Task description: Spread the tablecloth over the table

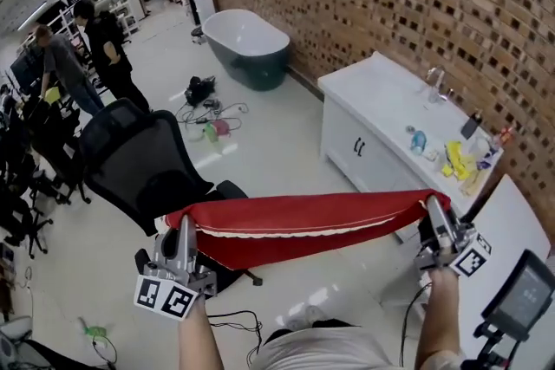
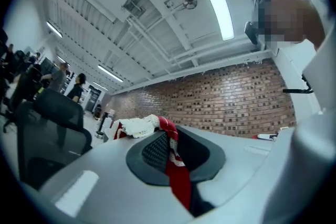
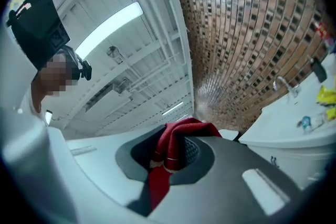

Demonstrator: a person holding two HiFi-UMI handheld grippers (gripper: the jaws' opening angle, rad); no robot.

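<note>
A red tablecloth [image 1: 299, 221] with a white lace edge hangs stretched in the air between my two grippers. My left gripper [image 1: 184, 225] is shut on its left corner; in the left gripper view the red cloth [image 2: 176, 173] and lace run between the pads. My right gripper [image 1: 431, 208] is shut on the right corner, and the right gripper view shows the bunched red cloth [image 3: 173, 152] pinched in its jaws. The white table [image 1: 512, 230] lies at the lower right, beside the right gripper.
A black office chair [image 1: 143, 165] stands under the cloth's left half. A white sink cabinet [image 1: 381, 113] with bottles sits by the brick wall, a bathtub [image 1: 247, 43] behind it. Two people [image 1: 87, 56] stand at far left. A monitor [image 1: 525, 290] is at the lower right.
</note>
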